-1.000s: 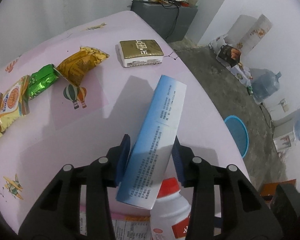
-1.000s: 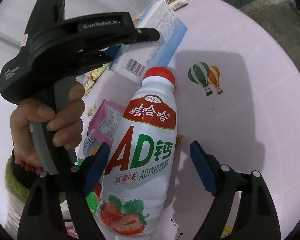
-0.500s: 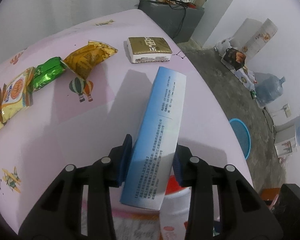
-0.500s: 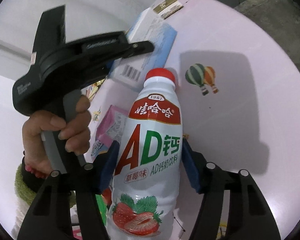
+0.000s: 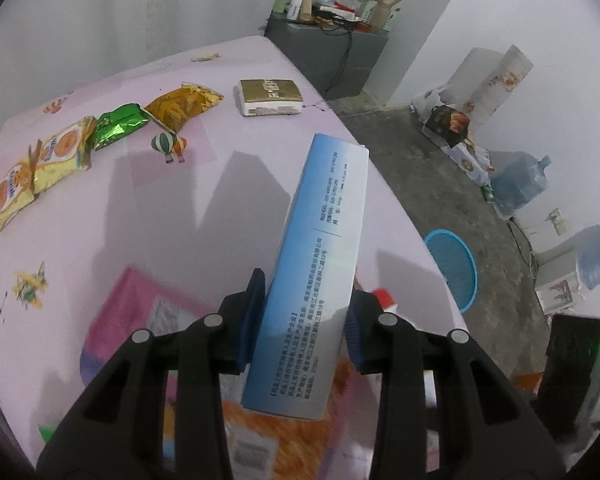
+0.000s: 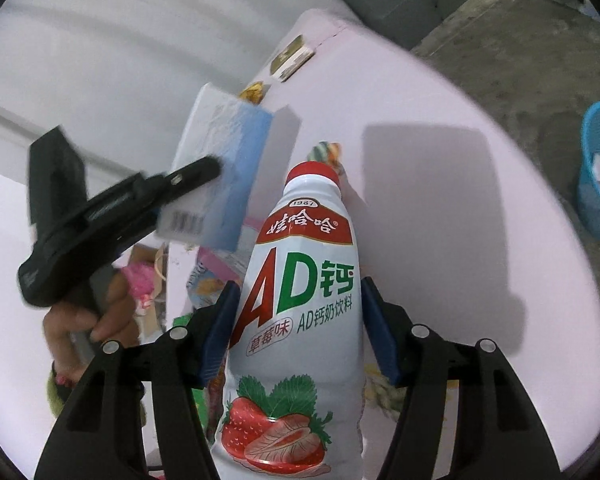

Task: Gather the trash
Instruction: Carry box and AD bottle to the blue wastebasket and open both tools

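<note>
I see a long blue-and-white carton (image 5: 320, 276) printed with small dark text, held clear of the pink surface (image 5: 148, 216) and pointing away from me, slightly tilted. A white strawberry drink bottle (image 6: 300, 312) with a red cap and red-green lettering also sits lifted, cap forward. Further off lie yellow (image 5: 32, 168), green (image 5: 118, 124) and orange (image 5: 184, 104) wrappers and a gold-topped box (image 5: 270, 96).

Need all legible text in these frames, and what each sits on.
"1987", "娃哈哈", "AD钙", "草莓味", "AD钙奶饮料": milk drink bottle in the right claw.
Blue carton in the left claw: Chinese small print, too small to read.
Yellow snack packets, gold box: lettering blurred.
</note>
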### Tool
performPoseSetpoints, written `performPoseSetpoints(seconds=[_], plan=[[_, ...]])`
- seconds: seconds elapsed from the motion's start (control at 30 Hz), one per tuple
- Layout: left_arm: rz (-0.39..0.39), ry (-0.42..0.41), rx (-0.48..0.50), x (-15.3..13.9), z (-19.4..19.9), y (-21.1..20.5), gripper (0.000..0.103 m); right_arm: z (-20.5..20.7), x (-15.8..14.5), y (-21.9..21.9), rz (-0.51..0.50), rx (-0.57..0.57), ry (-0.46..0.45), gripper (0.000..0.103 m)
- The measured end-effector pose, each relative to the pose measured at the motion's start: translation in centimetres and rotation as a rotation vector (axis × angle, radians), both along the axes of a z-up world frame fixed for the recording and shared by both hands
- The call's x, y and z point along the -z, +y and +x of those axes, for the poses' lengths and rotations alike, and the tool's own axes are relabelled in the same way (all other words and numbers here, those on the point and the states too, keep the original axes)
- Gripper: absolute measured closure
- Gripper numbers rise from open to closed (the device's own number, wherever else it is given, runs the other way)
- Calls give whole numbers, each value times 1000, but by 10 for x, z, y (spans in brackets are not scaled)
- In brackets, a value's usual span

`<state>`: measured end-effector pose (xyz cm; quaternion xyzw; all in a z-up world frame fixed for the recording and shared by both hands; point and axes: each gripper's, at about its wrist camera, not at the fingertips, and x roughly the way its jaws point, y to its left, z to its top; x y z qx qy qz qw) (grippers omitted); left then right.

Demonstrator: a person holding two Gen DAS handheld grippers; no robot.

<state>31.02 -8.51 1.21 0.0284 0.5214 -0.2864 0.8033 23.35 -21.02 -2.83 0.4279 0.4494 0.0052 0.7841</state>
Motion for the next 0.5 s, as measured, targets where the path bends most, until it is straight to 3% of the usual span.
performPoseSetpoints(seconds=[0.3, 0.5], plan=[[-53, -67, 57, -18, -98, 16, 69, -56, -8, -14, -155, 62, 15, 43], [-166, 51, 12, 15, -145, 33, 69, -66, 5, -21, -145, 42, 67, 43]])
